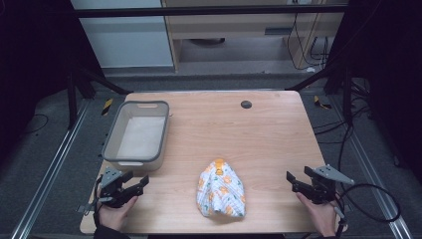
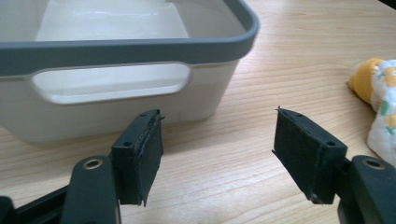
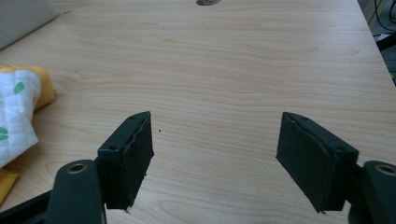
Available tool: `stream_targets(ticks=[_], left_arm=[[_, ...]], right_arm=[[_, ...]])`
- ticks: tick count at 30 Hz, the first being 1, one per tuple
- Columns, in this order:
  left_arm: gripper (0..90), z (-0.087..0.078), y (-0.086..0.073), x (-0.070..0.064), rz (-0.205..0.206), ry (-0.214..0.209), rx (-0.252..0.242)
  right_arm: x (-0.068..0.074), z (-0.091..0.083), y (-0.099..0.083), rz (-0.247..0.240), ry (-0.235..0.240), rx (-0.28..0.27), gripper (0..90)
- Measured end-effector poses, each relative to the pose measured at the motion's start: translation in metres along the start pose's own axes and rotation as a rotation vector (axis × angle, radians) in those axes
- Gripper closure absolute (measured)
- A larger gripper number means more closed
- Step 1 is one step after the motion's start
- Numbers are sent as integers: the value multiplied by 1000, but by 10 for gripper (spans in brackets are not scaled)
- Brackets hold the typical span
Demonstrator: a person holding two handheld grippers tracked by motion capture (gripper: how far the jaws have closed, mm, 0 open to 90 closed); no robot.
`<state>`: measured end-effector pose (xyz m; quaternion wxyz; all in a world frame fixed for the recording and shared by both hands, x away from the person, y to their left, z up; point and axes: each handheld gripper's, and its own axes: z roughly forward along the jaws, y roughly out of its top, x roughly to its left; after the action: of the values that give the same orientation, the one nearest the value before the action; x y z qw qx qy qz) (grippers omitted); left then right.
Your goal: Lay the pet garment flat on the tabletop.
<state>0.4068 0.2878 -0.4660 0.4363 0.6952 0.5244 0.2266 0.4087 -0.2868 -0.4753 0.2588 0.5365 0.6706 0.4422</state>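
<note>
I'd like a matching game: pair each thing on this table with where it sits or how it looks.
Things:
1. tub
2. cloth
3. left gripper
4. right gripper

Descriptions:
A. crumpled, near edge, middle
B. open, near right corner
C. empty, grey-rimmed, left side
D. open, just in front of the tub

Pairs: 1-C, 2-A, 3-D, 4-B

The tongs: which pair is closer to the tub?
The left tongs. They sit just below the grey tub, while the right tongs are across the table, past the cloth.
</note>
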Motion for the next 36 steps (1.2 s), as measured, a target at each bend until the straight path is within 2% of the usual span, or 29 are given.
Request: stream_targets(ticks=[6, 13, 18, 21, 23, 36], left_arm=[[326, -3, 1, -10, 35, -20, -8], [325, -5, 4, -21, 111, -28, -22], [323, -5, 7, -26, 120, -38, -22], [324, -5, 11, -32, 133, -47, -28], [324, -5, 13, -34, 137, -52, -30], [338, -5, 45, -52, 182, -96, -76]], right_arm=[[0, -2, 0, -1, 24, -4, 301], [13, 1, 4, -50, 71, 9, 325], [21, 2, 6, -65, 103, 14, 325], [28, 4, 12, -94, 138, 20, 325], [32, 4, 17, -90, 157, 13, 328], [45, 1, 53, -102, 187, -47, 323]])
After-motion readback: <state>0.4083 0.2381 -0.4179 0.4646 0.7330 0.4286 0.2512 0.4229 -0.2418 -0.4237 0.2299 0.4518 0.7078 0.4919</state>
